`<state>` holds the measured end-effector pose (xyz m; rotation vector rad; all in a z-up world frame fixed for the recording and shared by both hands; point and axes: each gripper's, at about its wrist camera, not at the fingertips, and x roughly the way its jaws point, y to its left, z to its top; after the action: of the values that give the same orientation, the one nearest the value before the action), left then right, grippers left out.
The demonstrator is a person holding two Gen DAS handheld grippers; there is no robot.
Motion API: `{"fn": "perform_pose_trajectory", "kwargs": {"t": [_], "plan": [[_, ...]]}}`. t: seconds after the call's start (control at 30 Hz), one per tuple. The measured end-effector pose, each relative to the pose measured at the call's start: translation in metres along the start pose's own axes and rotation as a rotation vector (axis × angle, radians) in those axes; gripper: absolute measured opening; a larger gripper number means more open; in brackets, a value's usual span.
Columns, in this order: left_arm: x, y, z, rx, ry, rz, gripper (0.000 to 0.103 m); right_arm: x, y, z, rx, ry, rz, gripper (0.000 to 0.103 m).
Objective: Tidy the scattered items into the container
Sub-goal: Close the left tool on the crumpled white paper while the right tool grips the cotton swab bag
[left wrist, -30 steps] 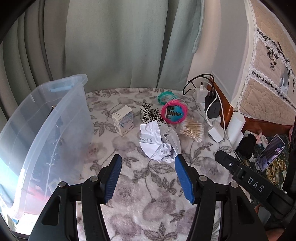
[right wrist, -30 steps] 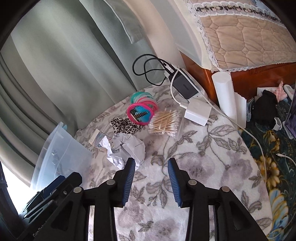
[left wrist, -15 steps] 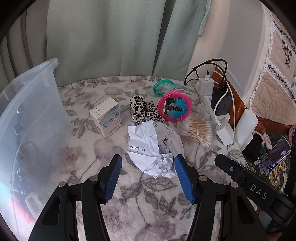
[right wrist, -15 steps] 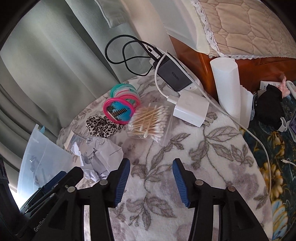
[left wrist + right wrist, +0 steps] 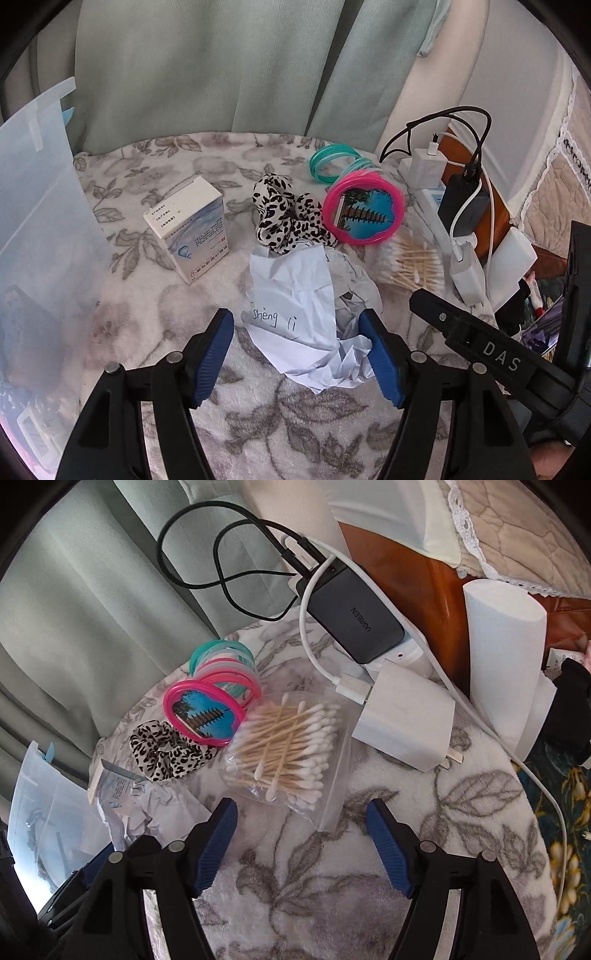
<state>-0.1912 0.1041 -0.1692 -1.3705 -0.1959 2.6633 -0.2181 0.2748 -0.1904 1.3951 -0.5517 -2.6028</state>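
The left gripper (image 5: 297, 341) stands wide open, its blue fingers on either side of the crumpled paper (image 5: 295, 317), gripping nothing. Only this view shows the clear container (image 5: 40, 229) fully, left of the fingers. The right gripper (image 5: 301, 830), also spread and empty, sits just short of the cotton swab bag (image 5: 284, 746); only its view shows the bag plainly.

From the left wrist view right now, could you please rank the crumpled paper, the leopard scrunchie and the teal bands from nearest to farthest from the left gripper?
1. Crumpled paper: nearest, lying between the open fingers of the left gripper.
2. Leopard scrunchie: just beyond the paper, mid-table.
3. Teal bands: farthest, toward the curtain, slightly right.
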Motion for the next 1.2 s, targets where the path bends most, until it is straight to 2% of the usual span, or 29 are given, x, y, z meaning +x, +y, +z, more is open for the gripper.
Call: {"fn": "perform_pose_trajectory", "kwargs": {"t": [0.2,0.43,0.7,0.8,0.93,1.2], "plan": [[0.007,0.002,0.002,-0.012,0.000,-0.056,0.072,0.013,0.004,0.008,-0.014,-0.003,-0.002,0.082],[0.008,0.006,0.001,-0.036,-0.001,-0.087,0.072,0.025,0.016,0.014,-0.057,-0.011,-0.031,0.084],[0.007,0.006,0.000,-0.039,-0.002,-0.102,0.061,0.032,0.030,0.016,-0.108,0.001,-0.086,0.084],[0.006,0.005,-0.001,-0.035,-0.003,-0.095,0.059,0.032,0.032,0.015,-0.112,0.005,-0.104,0.081],[0.003,0.005,-0.002,-0.031,-0.004,-0.086,0.057,0.028,0.032,0.015,-0.102,0.005,-0.103,0.068],[-0.009,0.007,-0.006,-0.032,-0.004,-0.067,0.055,0.015,0.028,0.010,-0.073,0.014,-0.068,0.062]]}}
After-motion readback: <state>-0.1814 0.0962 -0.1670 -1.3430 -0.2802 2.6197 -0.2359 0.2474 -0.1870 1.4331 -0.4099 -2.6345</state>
